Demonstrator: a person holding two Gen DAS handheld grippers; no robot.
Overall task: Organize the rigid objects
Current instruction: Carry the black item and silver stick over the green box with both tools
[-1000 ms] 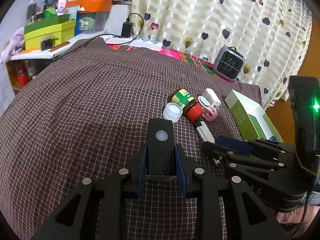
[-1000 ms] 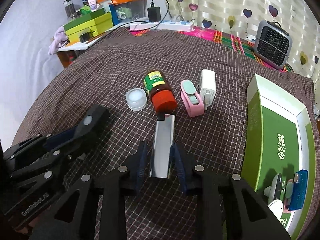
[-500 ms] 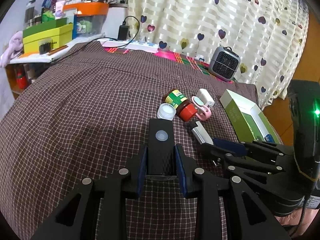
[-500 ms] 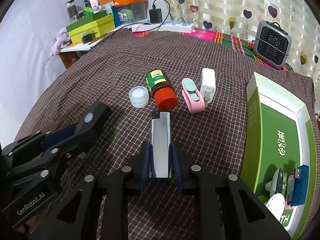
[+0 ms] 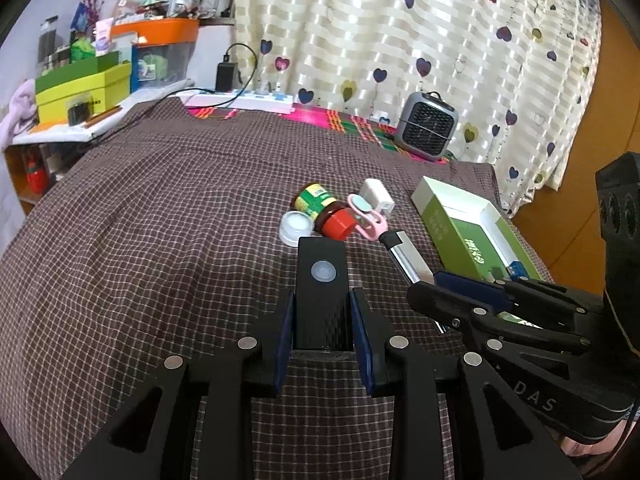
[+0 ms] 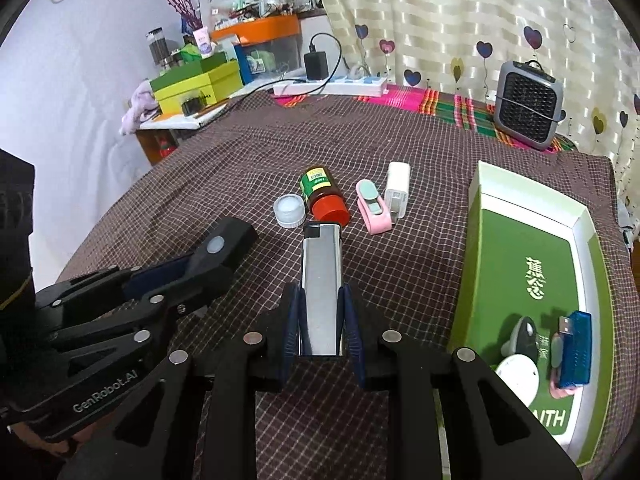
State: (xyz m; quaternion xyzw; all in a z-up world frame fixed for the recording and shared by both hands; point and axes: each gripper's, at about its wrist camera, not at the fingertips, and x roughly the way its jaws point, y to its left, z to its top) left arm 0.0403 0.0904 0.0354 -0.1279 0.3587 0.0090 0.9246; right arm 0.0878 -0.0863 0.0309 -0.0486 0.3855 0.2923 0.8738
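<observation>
Left gripper (image 5: 323, 340), bottom centre of its view: pads clamped on a black block (image 5: 322, 292) with a round grey button. Right gripper (image 6: 322, 336), bottom centre of its own view: clamped on a silver lighter (image 6: 321, 280). Past the tips, mid-frame on the checked cloth (image 6: 224, 168): white cap (image 6: 289, 210), red-capped bottle (image 6: 324, 197) lying down, pink clip (image 6: 373, 206), white charger (image 6: 398, 191). Green box (image 6: 532, 280) at right edge, small items in its near end.

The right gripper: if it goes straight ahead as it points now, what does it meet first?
Probably the red-capped bottle. The silver lighter held in the right gripper points at its cap, though depth is unclear.
</observation>
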